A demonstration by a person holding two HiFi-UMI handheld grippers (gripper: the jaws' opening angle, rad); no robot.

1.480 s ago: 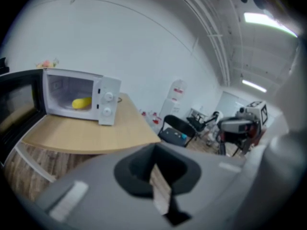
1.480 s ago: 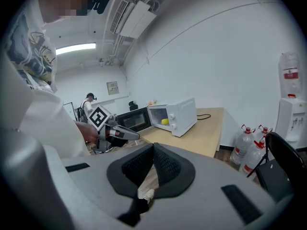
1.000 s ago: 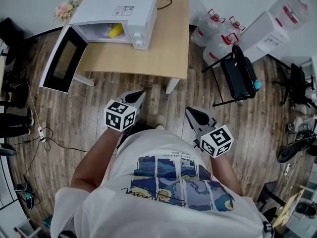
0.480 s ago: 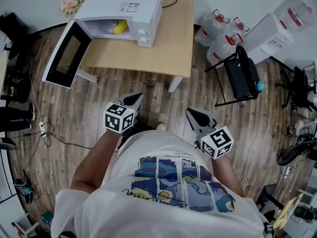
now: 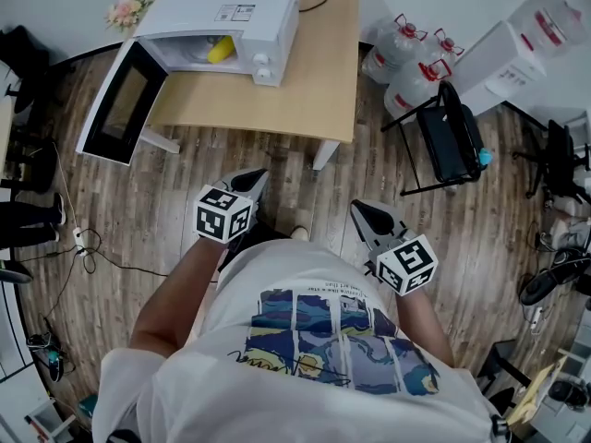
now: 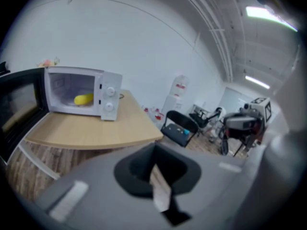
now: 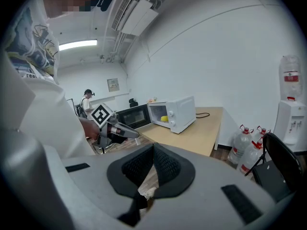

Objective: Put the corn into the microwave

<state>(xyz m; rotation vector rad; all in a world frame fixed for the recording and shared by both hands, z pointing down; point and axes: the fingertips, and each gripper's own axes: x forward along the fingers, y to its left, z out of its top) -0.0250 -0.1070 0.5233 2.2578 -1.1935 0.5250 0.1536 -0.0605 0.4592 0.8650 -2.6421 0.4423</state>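
The yellow corn [image 5: 220, 51] lies inside the white microwave [image 5: 242, 9], whose dark door [image 5: 122, 102] hangs wide open to the left; the corn [image 6: 84, 99] also shows in the left gripper view and the corn [image 7: 164, 119] in the right gripper view. The microwave stands on a wooden table [image 5: 277, 100]. My left gripper [image 5: 256, 182] is shut and empty, held over the floor well short of the table. My right gripper [image 5: 360, 213] is shut and empty too, beside it at the right. Both are held close to the person's body.
Water jugs [image 5: 406, 63] and a black folding chair [image 5: 445, 137] stand right of the table. A white water dispenser [image 5: 517, 44] is at the far right. Cables [image 5: 88, 247] lie on the wood floor at the left. Another person [image 7: 88, 99] stands far off in the right gripper view.
None of note: both grippers hold their place, and the view has shifted only slightly.
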